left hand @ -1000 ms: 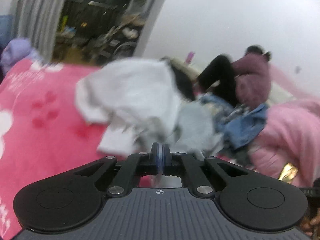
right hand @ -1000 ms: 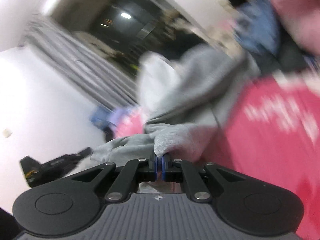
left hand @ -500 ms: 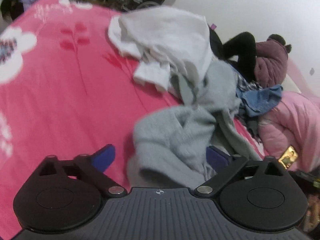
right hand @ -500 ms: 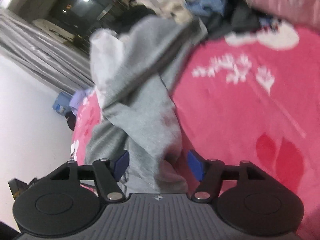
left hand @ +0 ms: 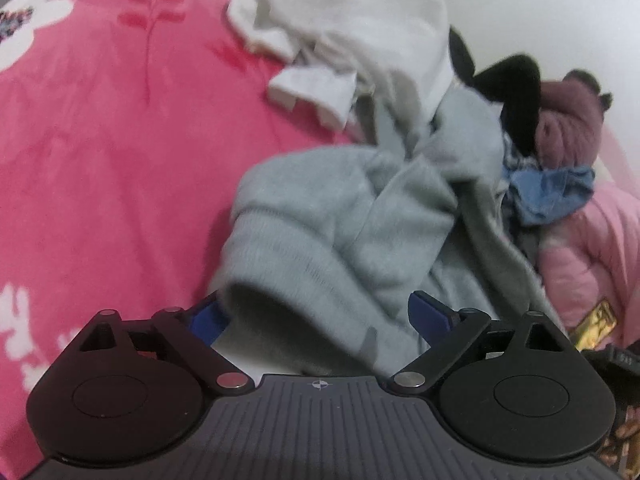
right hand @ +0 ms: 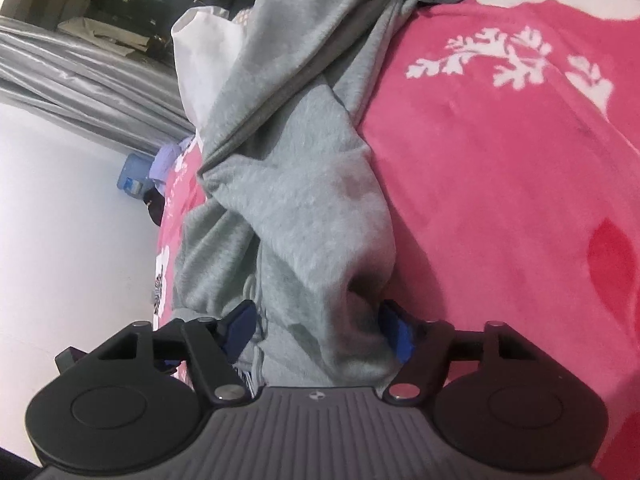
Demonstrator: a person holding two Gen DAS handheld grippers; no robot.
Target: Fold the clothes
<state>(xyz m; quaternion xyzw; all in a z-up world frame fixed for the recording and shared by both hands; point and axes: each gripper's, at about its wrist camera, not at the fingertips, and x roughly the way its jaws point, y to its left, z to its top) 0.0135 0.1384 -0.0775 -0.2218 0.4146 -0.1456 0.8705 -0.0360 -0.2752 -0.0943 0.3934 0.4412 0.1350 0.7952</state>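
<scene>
From the left wrist camera, a grey sweatshirt (left hand: 332,216) lies crumpled on a pink floral blanket (left hand: 100,152). Its fabric is soft and fleecy, bunched into thick rolls, with a ribbed cuff or hem turned toward the camera. The left gripper (left hand: 316,316) has its jaws wide and closing, with the near fold of the sweatshirt lying between the blue pads (left hand: 430,314); the pads do not press on it. Behind the sweatshirt sits a white garment (left hand: 352,32), partly lying over it, and to the right a heap of other clothes: something black (left hand: 516,92), a maroon piece (left hand: 568,124), blue denim (left hand: 552,192) and a pink quilted item (left hand: 592,264).

From the right wrist camera, the same grey sweatshirt (right hand: 304,184) runs as a long twisted band from the far edge of the blanket (right hand: 520,184) toward the camera, with a darker smudge on one fold. The right gripper (right hand: 316,328) is parted and closing, a rounded fold of the cloth between its blue pads (right hand: 394,330); whether they squeeze it I cannot tell. A grey curtain (right hand: 80,72) hangs at the left.
</scene>
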